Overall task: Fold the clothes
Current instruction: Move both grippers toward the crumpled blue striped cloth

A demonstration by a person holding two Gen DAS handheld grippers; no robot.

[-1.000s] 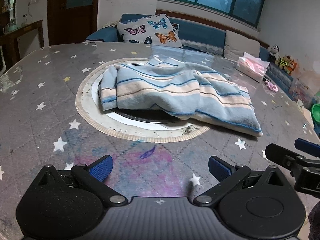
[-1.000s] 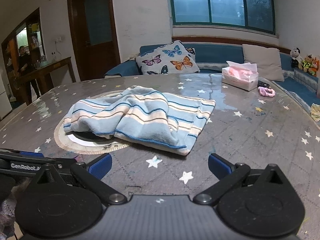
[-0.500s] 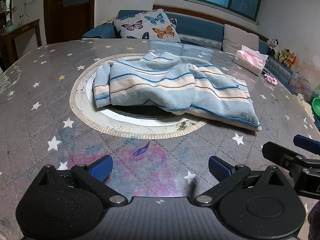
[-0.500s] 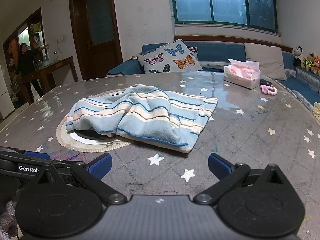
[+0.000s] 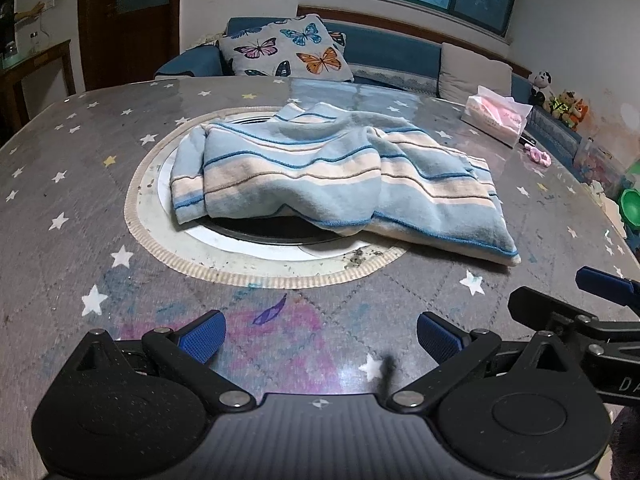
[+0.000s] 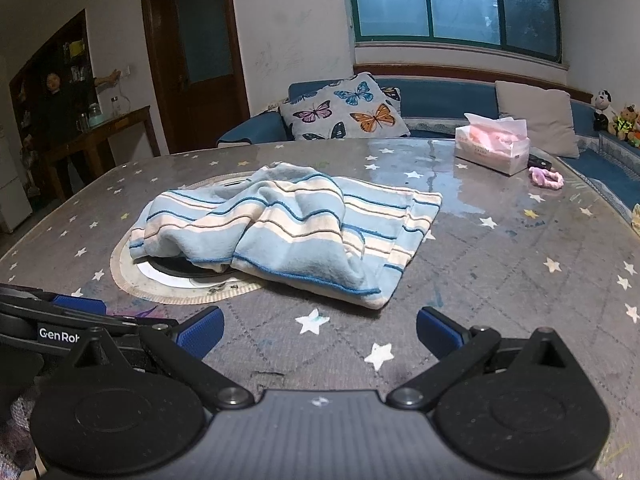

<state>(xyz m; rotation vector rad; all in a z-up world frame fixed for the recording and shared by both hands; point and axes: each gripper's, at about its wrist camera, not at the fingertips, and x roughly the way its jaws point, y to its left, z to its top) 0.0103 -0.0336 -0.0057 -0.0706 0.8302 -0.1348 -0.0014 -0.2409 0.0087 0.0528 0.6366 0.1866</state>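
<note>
Rumpled blue-and-cream striped garment (image 5: 340, 184) lies mid-table.

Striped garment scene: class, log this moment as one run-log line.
striped garment: crumpled on table | left gripper: open, empty | right gripper: open, empty | folding: not begun

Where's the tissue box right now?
The tissue box sits at the table's far right edge in both wrist views, beyond the striped garment, with a pink hair tie just to its right.
</note>
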